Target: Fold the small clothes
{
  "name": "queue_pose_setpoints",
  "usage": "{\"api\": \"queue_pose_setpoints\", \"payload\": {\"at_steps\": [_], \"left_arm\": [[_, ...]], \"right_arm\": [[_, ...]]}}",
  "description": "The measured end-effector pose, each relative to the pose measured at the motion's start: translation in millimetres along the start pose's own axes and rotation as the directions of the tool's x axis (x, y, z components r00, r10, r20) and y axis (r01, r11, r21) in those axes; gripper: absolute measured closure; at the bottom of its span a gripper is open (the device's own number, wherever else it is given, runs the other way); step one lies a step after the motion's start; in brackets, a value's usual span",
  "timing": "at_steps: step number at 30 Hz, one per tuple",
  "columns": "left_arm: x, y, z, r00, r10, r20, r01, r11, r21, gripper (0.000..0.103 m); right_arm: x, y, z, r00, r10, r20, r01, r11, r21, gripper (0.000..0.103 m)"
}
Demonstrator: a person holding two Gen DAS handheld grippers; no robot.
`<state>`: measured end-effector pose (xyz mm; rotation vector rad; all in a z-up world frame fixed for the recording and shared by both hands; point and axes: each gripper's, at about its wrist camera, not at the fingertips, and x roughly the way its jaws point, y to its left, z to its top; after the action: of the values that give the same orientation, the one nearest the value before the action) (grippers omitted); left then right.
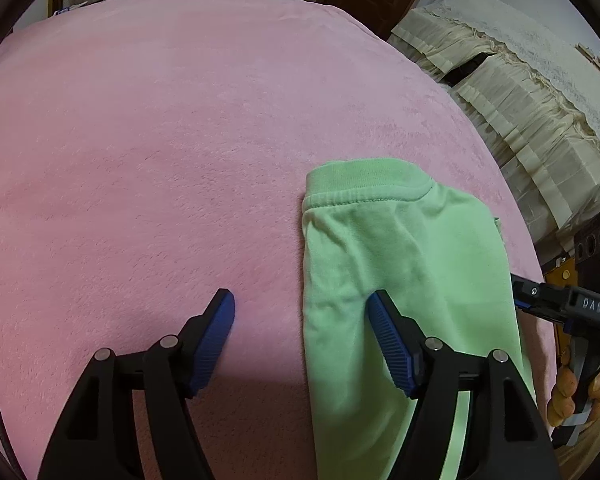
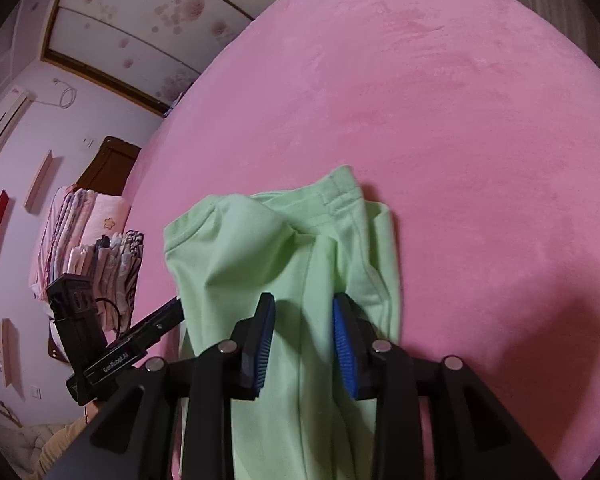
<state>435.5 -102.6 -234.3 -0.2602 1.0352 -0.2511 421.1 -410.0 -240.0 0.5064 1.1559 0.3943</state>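
Lettering is showing on both tools: the left wrist view is catching "DAS" in pale letters on the black body of the right gripper (image 1: 518, 300) at its right edge, while the right wrist view is catching "GenRobot.AI" on the side of the left gripper (image 2: 172, 312) at its lower left. The green garment (image 1: 404, 280), a small pair of trousers with a ribbed waistband (image 1: 360, 178), is lying on the pink blanket (image 1: 160, 160), waistband pointing away from the cameras. The left gripper (image 1: 302, 308) is standing wide, one blue-padded finger over bare blanket and the other over the cloth near its left edge, nothing pinched between them. The right gripper (image 2: 304, 320) is narrower yet parted, its two blue pads (image 2: 342, 344) flanking a fold of the garment (image 2: 284, 264); whether they are actually pressing the fabric is something I cannot tell. Only the left wrist view is showing the cream pleated cover (image 1: 520, 100) beside the bed and the person's fingers (image 1: 566, 384) wrapped round the right tool's handle. Only the right wrist view is showing the stack of folded linens (image 2: 100, 248), the wall-mounted air conditioner (image 2: 0, 128) and the floral-panelled wardrobe (image 2: 148, 12).
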Motion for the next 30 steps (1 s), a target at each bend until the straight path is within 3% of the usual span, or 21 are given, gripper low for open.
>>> {"api": "queue_pose_setpoints", "payload": {"at_steps": [2, 7, 11, 16, 19, 23, 27, 30], "left_arm": [[1.1, -6.0, 0.9, 1.000, 0.006, 0.005, -0.006, 1.000, -0.001, 0.035], [3.2, -20.6, 6.1, 0.999, 0.038, 0.036, -0.038, 0.999, 0.007, 0.035], [10.4, -25.8, 11.8, 0.997, 0.069, 0.044, -0.069, 0.998, -0.003, 0.035], [18.5, -29.7, 12.0, 0.990, 0.126, 0.056, -0.129, 0.990, 0.053, 0.034], [17.1, -32.5, 16.2, 0.989, 0.136, 0.061, -0.140, 0.988, 0.064, 0.033], [-1.8, -33.7, 24.0, 0.981, 0.141, 0.131, -0.146, 0.989, 0.035, 0.033], [-28.8, -46.4, 27.9, 0.970, 0.080, 0.231, -0.082, 0.997, -0.002, 0.033], [-31.6, -70.3, 24.1, 0.967, 0.027, 0.255, -0.045, 0.997, 0.063, 0.033]], "right_arm": [[-0.1, 10.5, -2.3, 0.999, -0.039, 0.010, 0.039, 0.997, -0.064, 0.099], [-26.1, 37.7, -10.7, 0.979, -0.101, 0.179, 0.135, 0.973, -0.186, 0.099], [-41.7, 39.6, -10.1, 0.925, -0.207, 0.320, 0.278, 0.941, -0.192, 0.098], [-21.8, 24.0, -2.3, 0.902, -0.340, 0.264, 0.382, 0.916, -0.125, 0.095], [-25.9, 14.6, 0.6, 0.906, -0.333, 0.260, 0.348, 0.937, -0.012, 0.081], [-55.5, 12.6, -7.1, 0.886, -0.301, 0.352, 0.317, 0.948, 0.013, 0.081], [-60.7, 32.0, -14.1, 0.913, -0.237, 0.333, 0.271, 0.961, -0.061, 0.081], [-48.0, 54.7, -21.8, 0.933, -0.210, 0.292, 0.259, 0.956, -0.141, 0.081]]}}
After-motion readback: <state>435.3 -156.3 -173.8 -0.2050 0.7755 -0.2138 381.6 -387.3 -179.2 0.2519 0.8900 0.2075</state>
